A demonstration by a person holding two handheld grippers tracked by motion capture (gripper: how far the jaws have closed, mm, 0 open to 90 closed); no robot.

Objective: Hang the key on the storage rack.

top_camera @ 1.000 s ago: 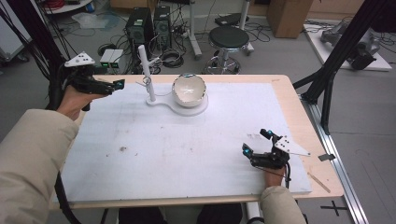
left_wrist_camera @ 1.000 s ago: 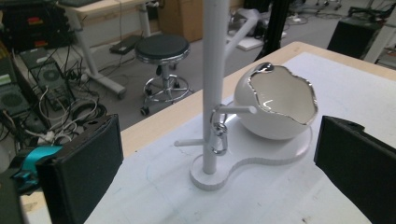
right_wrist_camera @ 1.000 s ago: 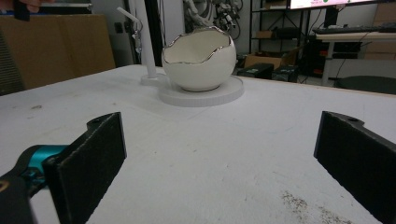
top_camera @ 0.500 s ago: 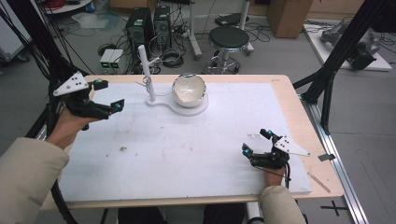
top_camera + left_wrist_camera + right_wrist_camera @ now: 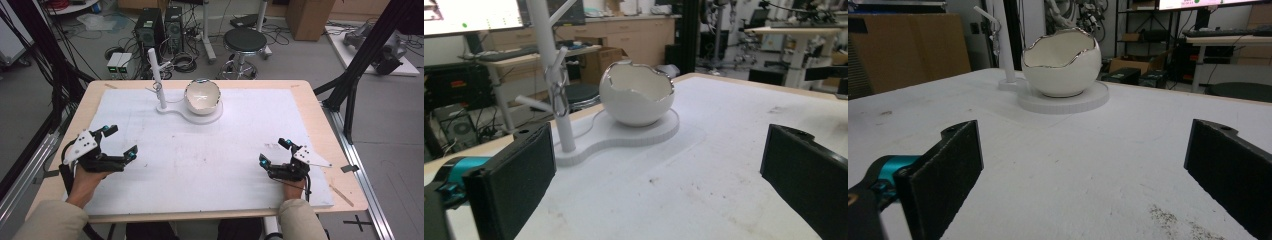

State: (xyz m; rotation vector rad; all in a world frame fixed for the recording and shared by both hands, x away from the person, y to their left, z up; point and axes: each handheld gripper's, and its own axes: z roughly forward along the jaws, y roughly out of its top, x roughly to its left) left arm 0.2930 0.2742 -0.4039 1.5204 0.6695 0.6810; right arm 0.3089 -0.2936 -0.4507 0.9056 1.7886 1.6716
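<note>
The left hand-held gripper point(image 5: 117, 141) has dropped from beside the white stand point(image 5: 159, 82) to the counter's point(image 5: 300, 100) 8 o'clock edge, jaws apart and empty. The right hand-held gripper point(image 5: 274, 151) rests at 4 o'clock, jaws likewise apart, so the eggshell bowl point(image 5: 202, 96) looks unapproached for now.

No text, label, brand, number or sign can be read anywhere. The monitor point(image 5: 471, 15) at the upper left of the left gripper view shows a bright screen with faint marks and a green dot, too blurred to make out. The monitor point(image 5: 1198, 4) at the upper right of the right gripper view shows a pale strip with small coloured specks, also unreadable. The cardboard box point(image 5: 309, 17) at the top of the high view bears no legible print.
</note>
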